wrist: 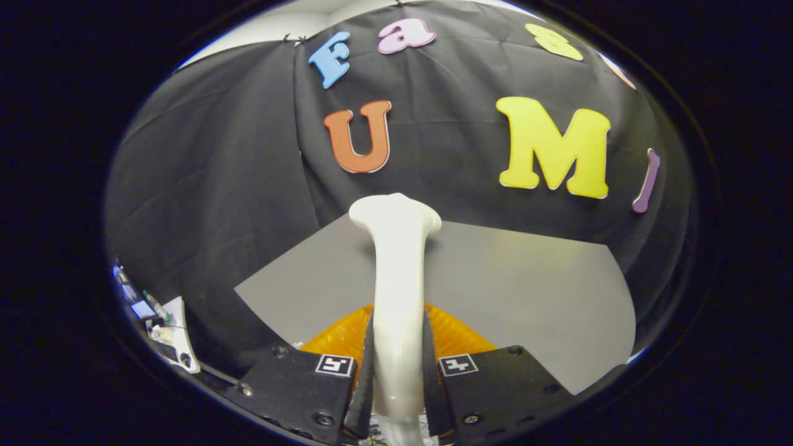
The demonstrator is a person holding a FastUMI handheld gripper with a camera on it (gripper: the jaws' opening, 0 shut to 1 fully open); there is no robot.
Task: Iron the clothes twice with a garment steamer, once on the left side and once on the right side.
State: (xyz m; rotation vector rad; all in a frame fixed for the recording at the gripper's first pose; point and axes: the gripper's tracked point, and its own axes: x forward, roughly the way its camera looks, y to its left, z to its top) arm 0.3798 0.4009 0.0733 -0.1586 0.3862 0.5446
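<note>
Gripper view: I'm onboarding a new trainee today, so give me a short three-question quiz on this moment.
1. True or false: the tool is shut on the white garment steamer.
2. What lies just under the steamer, beyond the fingers? A) an orange garment B) a blue towel C) a wooden board
3. Fill in: the steamer's flared head points away from the tool, toward the black ____ wall.

Key: 1 true. 2 A, the orange garment on the grey table. 3 cloth.
</note>
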